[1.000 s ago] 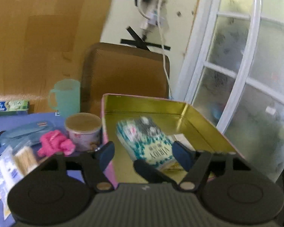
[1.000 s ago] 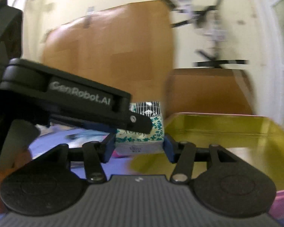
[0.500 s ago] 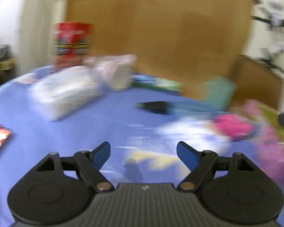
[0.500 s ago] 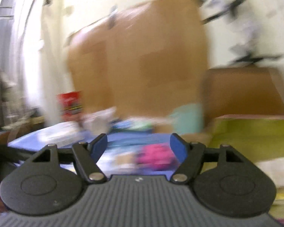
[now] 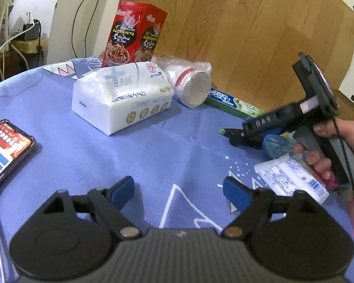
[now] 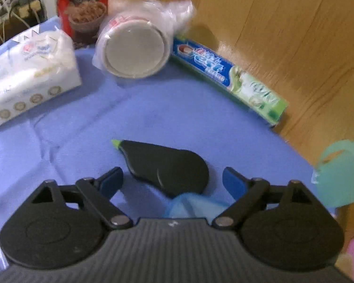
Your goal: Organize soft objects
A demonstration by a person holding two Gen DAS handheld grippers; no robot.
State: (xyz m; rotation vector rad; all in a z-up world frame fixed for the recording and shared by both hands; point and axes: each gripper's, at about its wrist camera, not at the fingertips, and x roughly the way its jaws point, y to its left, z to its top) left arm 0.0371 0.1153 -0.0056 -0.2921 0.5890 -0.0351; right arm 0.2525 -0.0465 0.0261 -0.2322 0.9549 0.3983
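Both grippers empty over blue tablecloth [image 5: 87,155].
L gripper [image 5: 178,189] jaws just widened, nothing btwn; tissue pack [image 5: 122,99] lay well ahead. R gripper [image 6: 172,181] spread, just reopened slightly, above black correction-tape dispenser [image 6: 167,165], not gripping it.

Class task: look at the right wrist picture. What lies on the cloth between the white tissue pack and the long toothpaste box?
In the right wrist view, a bagged stack of paper cups lies on its side between the tissue pack and the toothpaste box.
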